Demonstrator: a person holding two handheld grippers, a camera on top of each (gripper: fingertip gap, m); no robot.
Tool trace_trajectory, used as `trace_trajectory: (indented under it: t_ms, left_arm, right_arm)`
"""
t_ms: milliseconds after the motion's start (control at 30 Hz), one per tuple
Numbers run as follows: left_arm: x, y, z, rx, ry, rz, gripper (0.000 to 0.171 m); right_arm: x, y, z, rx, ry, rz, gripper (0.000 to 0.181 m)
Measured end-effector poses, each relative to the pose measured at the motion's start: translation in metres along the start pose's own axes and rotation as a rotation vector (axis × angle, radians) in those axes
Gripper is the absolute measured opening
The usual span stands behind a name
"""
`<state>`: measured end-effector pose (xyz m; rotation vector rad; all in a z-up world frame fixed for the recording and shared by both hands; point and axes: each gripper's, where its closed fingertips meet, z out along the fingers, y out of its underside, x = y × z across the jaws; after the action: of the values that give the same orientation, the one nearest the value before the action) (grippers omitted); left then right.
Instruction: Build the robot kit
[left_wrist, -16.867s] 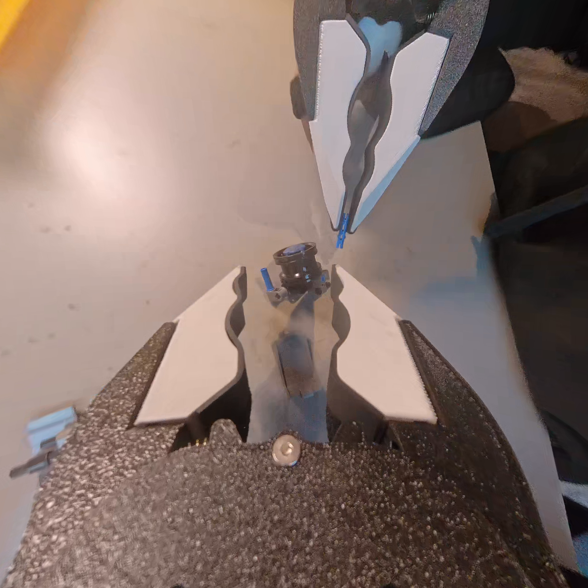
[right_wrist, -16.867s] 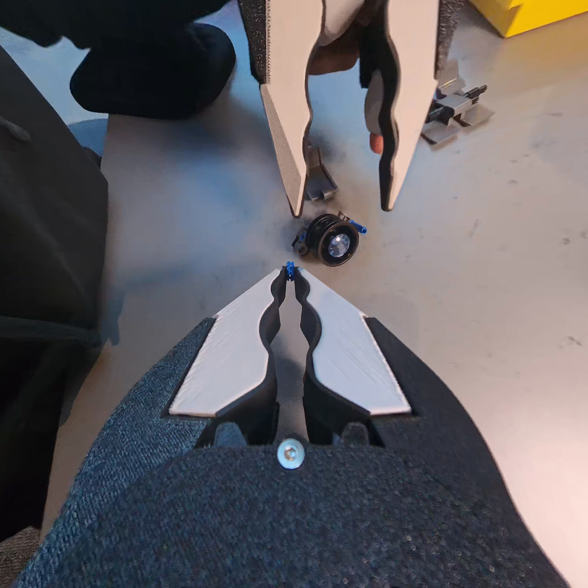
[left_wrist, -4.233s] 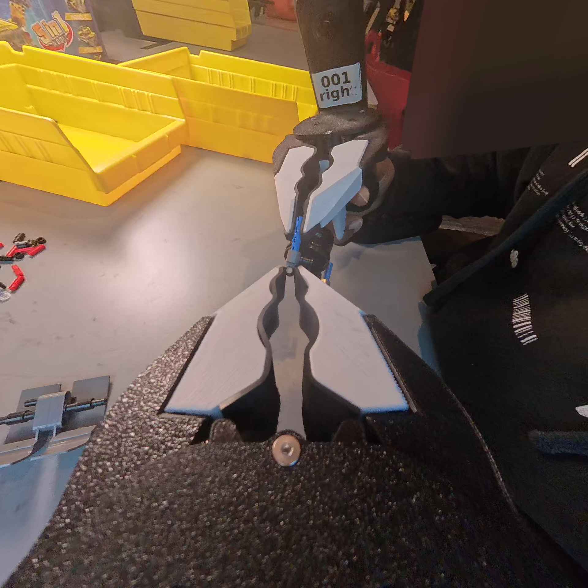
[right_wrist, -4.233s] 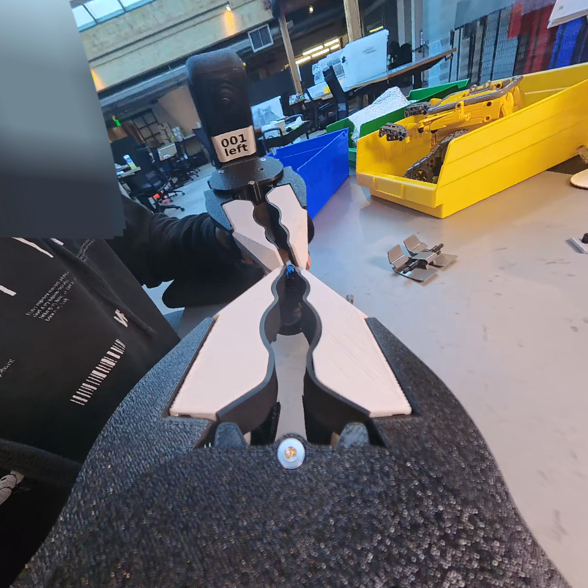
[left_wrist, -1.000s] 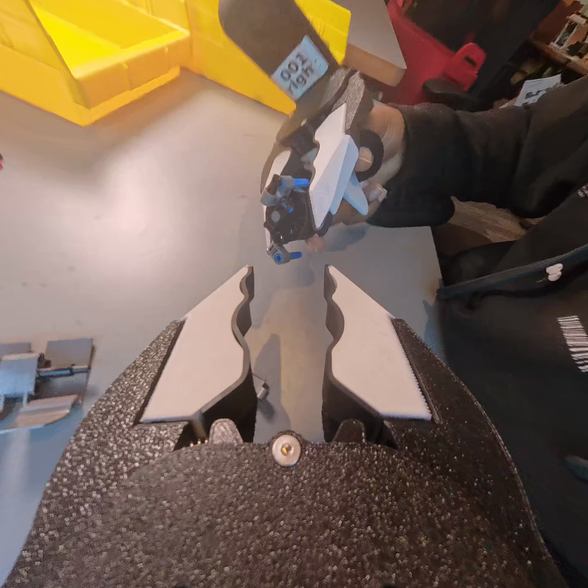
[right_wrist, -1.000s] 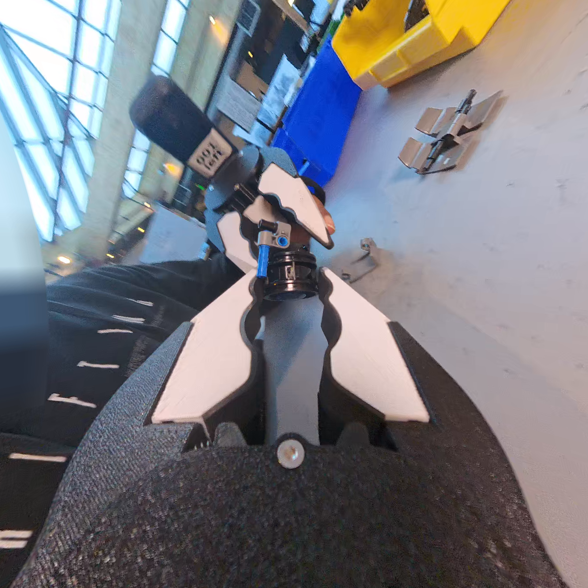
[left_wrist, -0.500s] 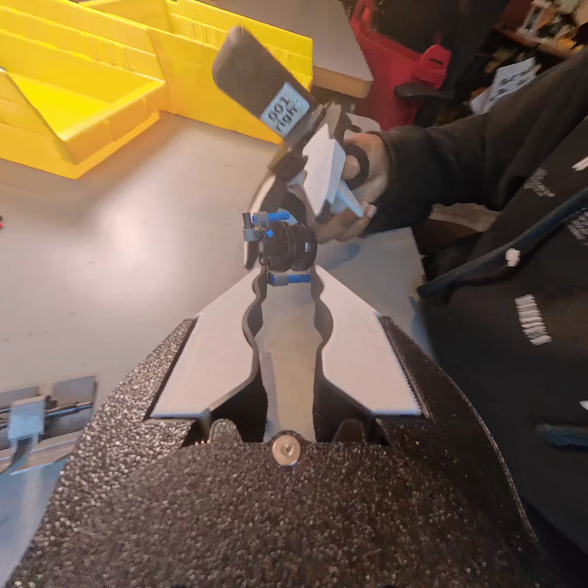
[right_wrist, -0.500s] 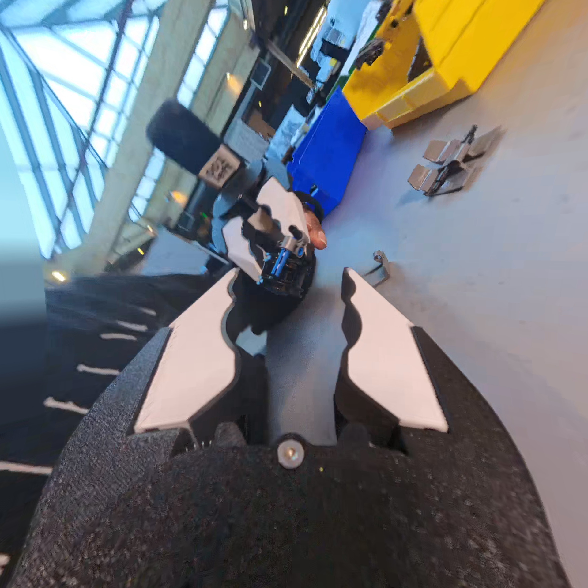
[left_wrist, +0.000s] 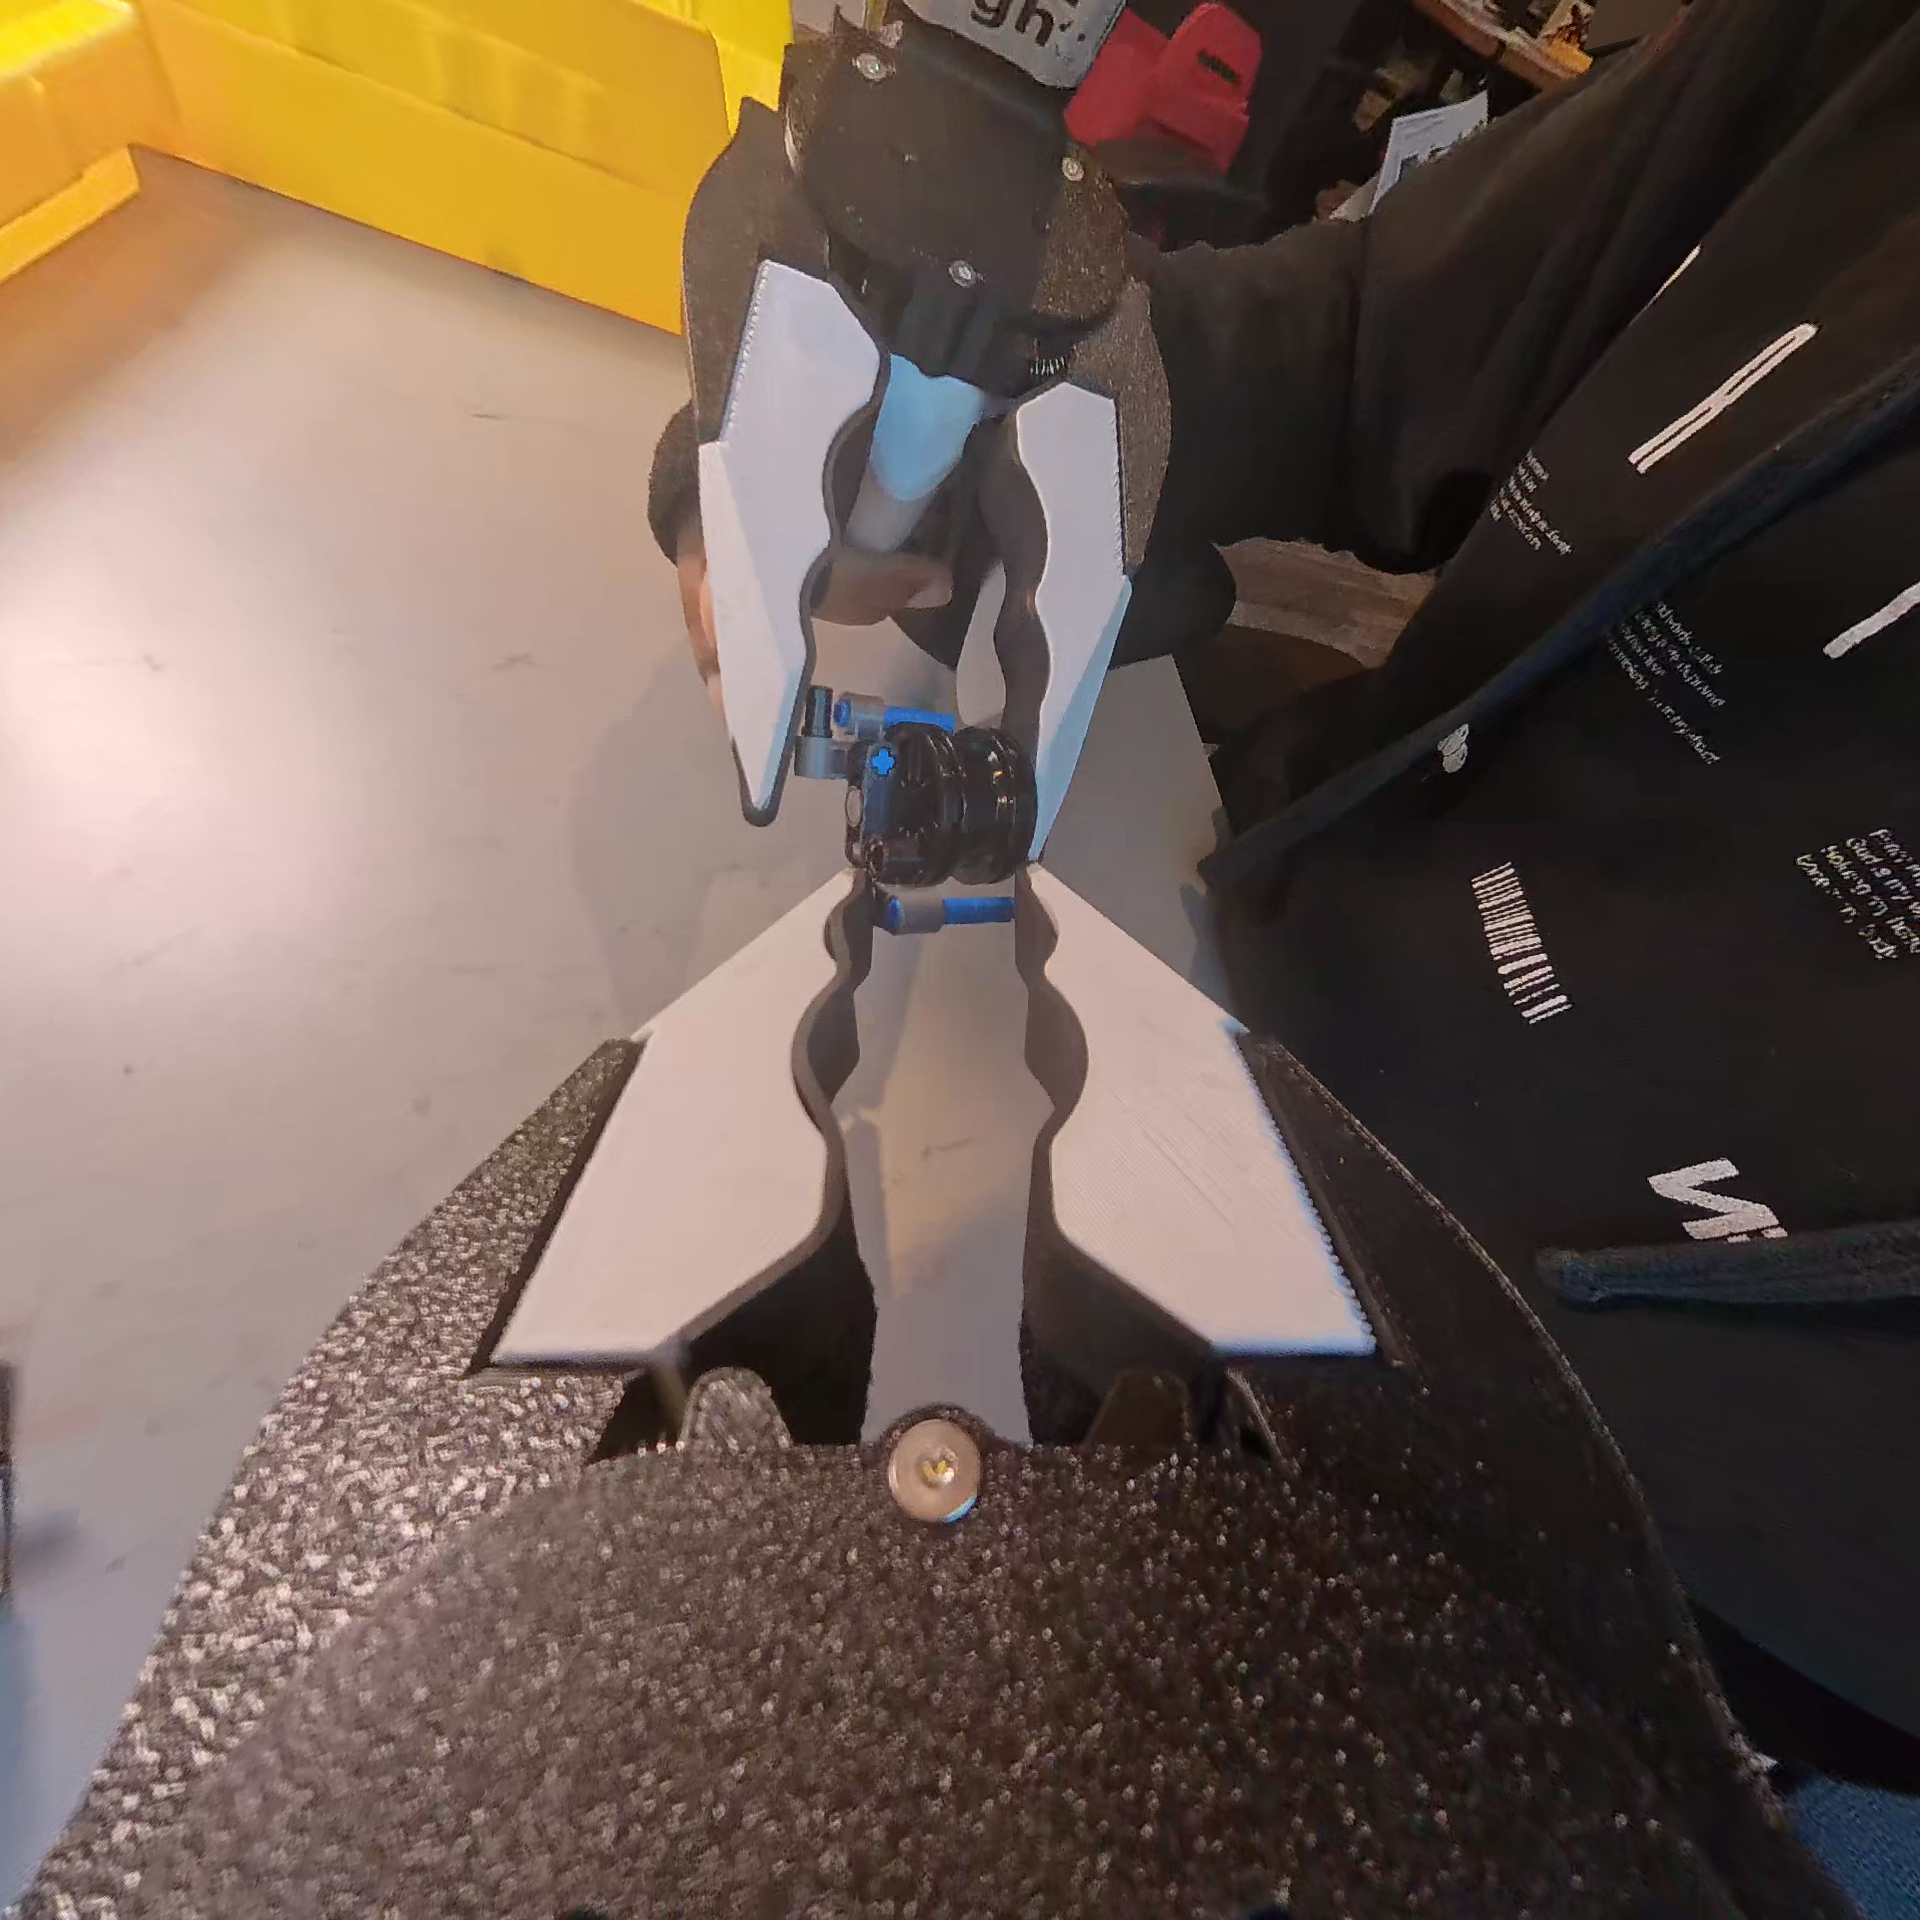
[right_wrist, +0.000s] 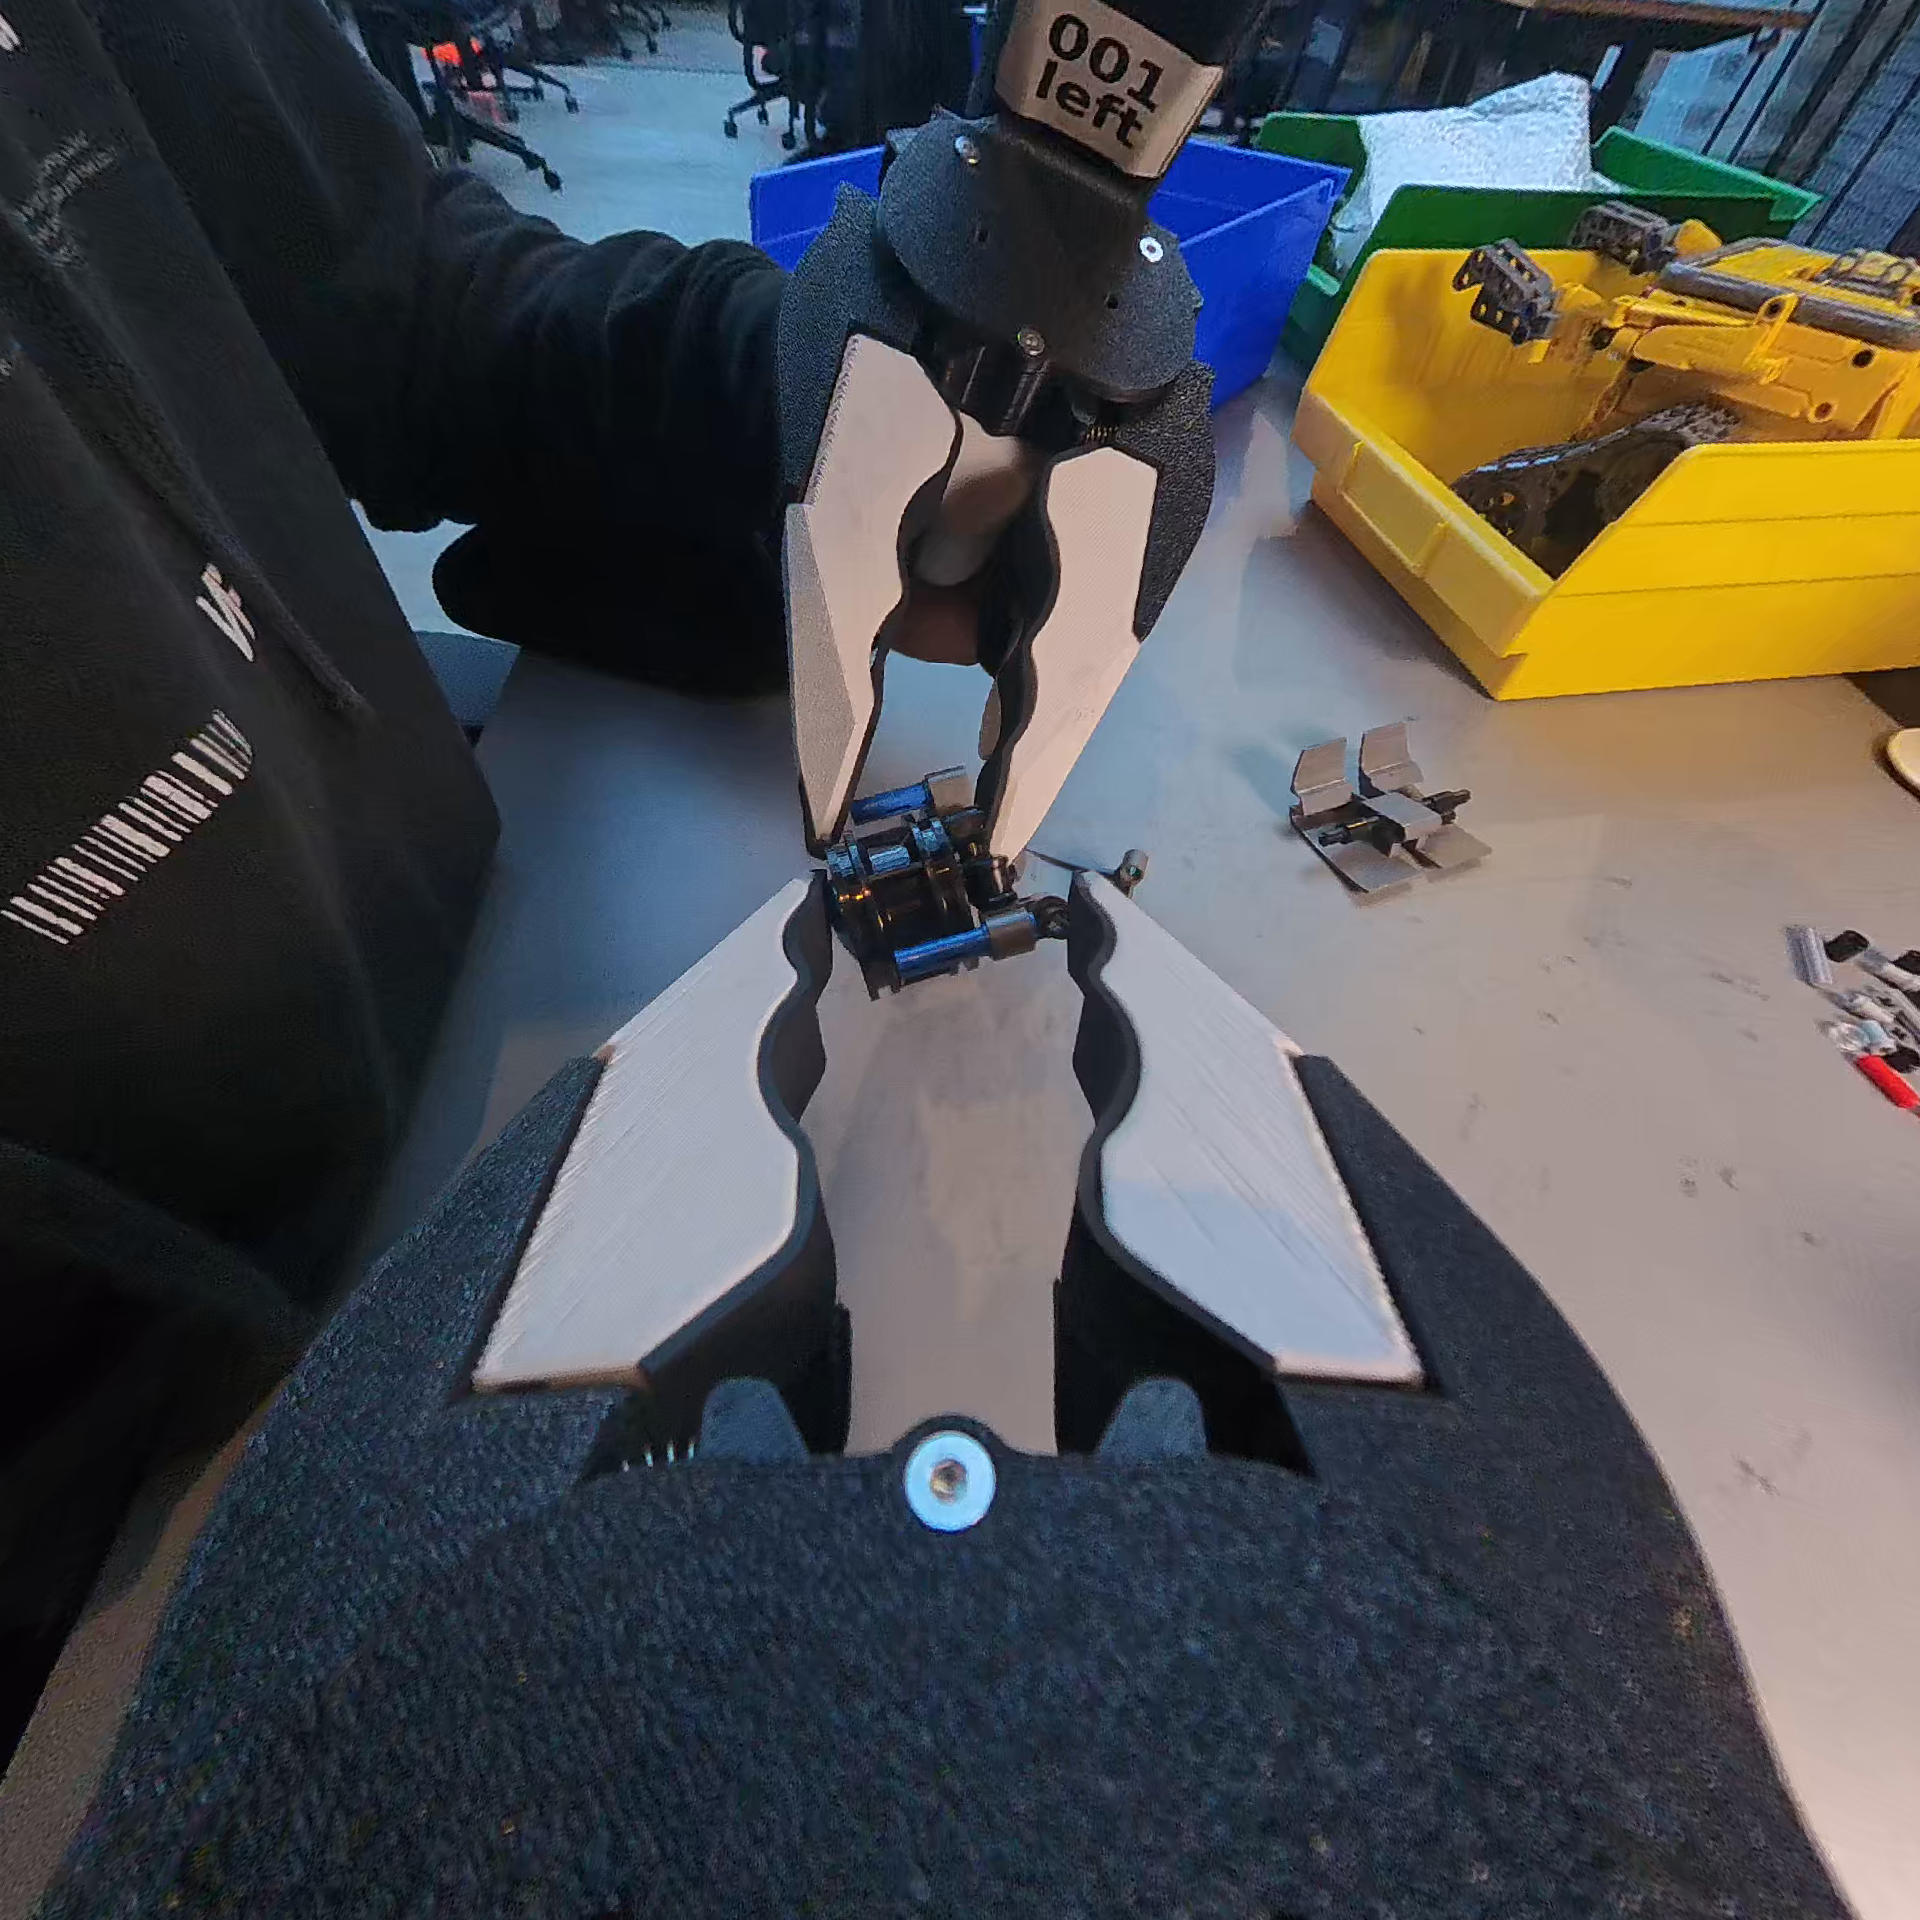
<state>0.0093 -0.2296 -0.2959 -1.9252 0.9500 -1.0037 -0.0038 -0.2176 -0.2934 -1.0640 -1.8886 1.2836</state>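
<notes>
A black wheel part (left_wrist: 940, 800) with blue pins (left_wrist: 951, 911), pale grey fingers (left_wrist: 727, 1132), yellow bin (right_wrist: 1621, 540).

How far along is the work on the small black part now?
Done: blue pins sit in the black assembly. In hand: the left gripper is shut on it; the right gripper is open around it. Left: a grey hinged piece and small loose parts lie apart on the table.

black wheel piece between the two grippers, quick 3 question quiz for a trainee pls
1. True or false: the right gripper is shut tight, fingertips together.
2. The pins on the black wheel piece are: A red, B blue, C green.
3. Which gripper clamps the piece at its fingertips?
Key: 1 false, its jaws stand apart around the piece; 2 B; 3 the left gripper.
</notes>
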Motion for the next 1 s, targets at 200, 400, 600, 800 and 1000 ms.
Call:
trace_trajectory:
  t_ms: [200, 400, 600, 800, 1000]
  left_arm:
    - [-0.002, 0.003, 0.001, 0.008, 0.018, -0.021, 0.026]
    - [-0.015, -0.011, -0.008, 0.123, -0.064, -0.021, 0.036]
    - [-0.017, -0.021, -0.015, 0.2, -0.081, -0.007, 0.025]
    - [-0.02, -0.019, -0.014, 0.251, -0.04, -0.072, 0.025]
    - [-0.018, -0.017, -0.016, 0.295, 0.048, -0.157, 0.024]
  right_arm:
    - [0.001, 0.004, 0.002, 0.015, -0.008, 0.047, 0.045]
    - [0.019, -0.004, -0.004, 0.134, 0.005, 0.243, 0.046]
    - [0.02, -0.009, -0.004, 0.192, -0.02, 0.293, 0.046]
    - [0.021, -0.006, -0.003, 0.196, -0.015, 0.306, 0.045]
    - [0.014, 0.001, -0.002, 0.157, -0.06, 0.269, 0.046]
